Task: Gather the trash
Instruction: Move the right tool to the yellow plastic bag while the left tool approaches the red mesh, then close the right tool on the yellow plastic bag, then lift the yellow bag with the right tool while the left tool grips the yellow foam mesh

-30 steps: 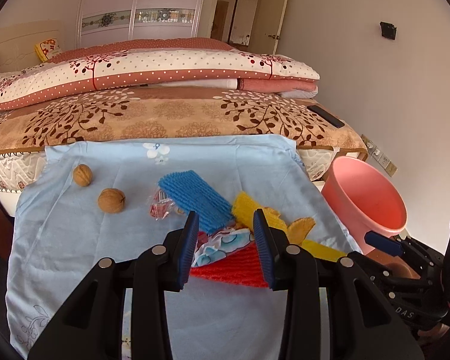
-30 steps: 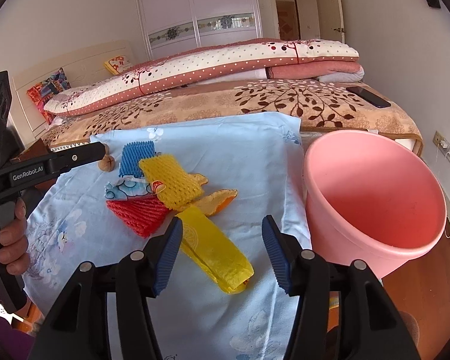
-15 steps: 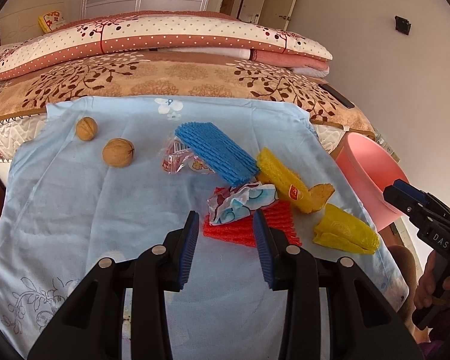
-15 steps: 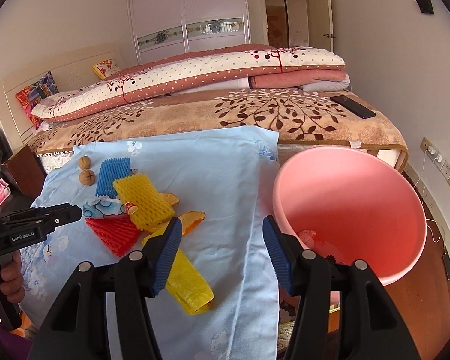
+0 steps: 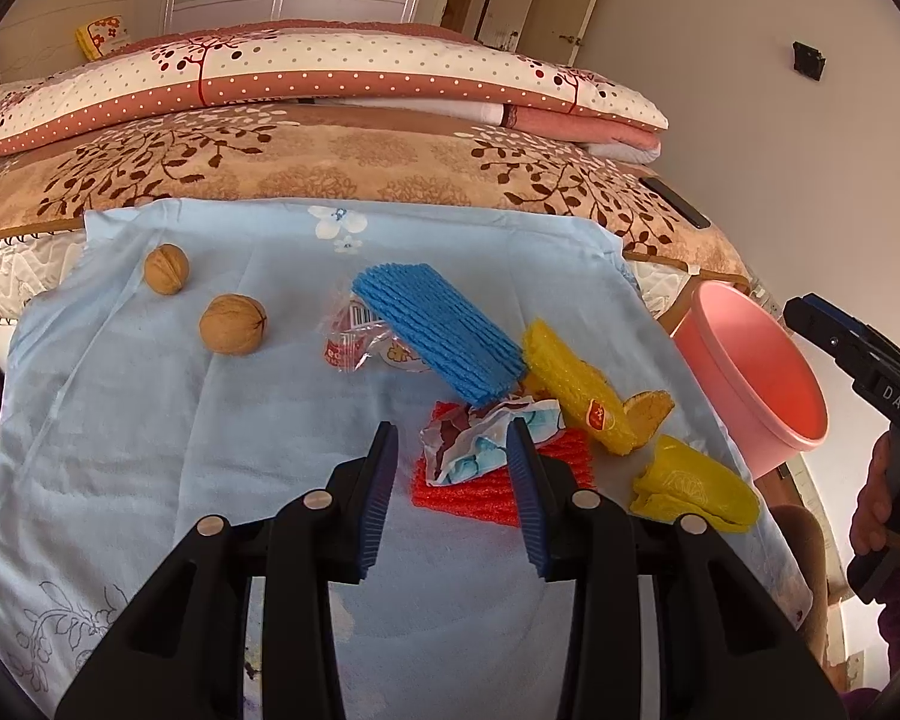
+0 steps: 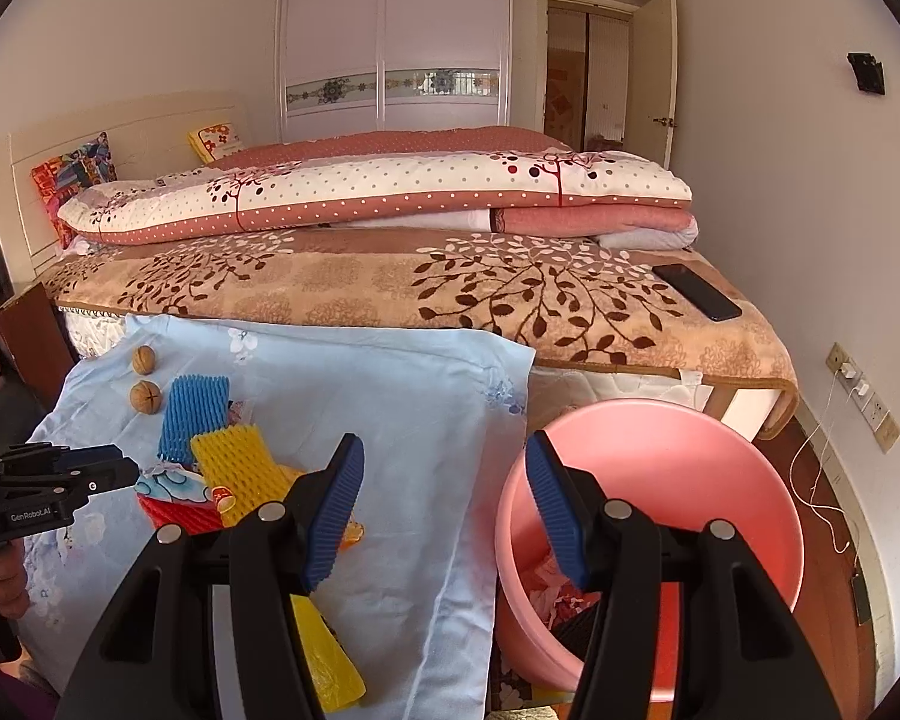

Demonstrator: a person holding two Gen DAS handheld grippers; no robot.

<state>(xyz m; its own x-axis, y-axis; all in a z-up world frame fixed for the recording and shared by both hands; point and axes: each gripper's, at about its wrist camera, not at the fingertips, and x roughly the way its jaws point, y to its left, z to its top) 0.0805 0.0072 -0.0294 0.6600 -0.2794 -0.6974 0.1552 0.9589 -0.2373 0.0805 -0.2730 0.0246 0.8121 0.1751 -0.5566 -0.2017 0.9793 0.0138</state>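
Trash lies on a light blue cloth (image 5: 150, 420): a blue foam net (image 5: 438, 330), a clear red-printed wrapper (image 5: 354, 339), a yellow foam net (image 5: 576, 390), a crumpled blue-and-white wrapper (image 5: 480, 444) on a red foam net (image 5: 480, 492), and a yellow bag (image 5: 696, 489). My left gripper (image 5: 450, 450) is open and empty, just short of the crumpled wrapper. My right gripper (image 6: 444, 468) is open and empty, raised between the cloth's right edge and a pink bucket (image 6: 690, 456) with some trash at its bottom. The bucket (image 5: 756, 360) also shows in the left wrist view.
Two walnuts (image 5: 233, 324) (image 5: 165, 269) lie at the cloth's far left. Behind the cloth is a bed with a brown leaf-print blanket (image 6: 450, 282), folded quilts and a black phone (image 6: 696, 291). A wall with sockets (image 6: 864, 396) is on the right.
My left gripper has risen and moved left, now facing the crumpled wrapper. My right gripper has pulled back and swung right towards the bucket. Both stayed open.
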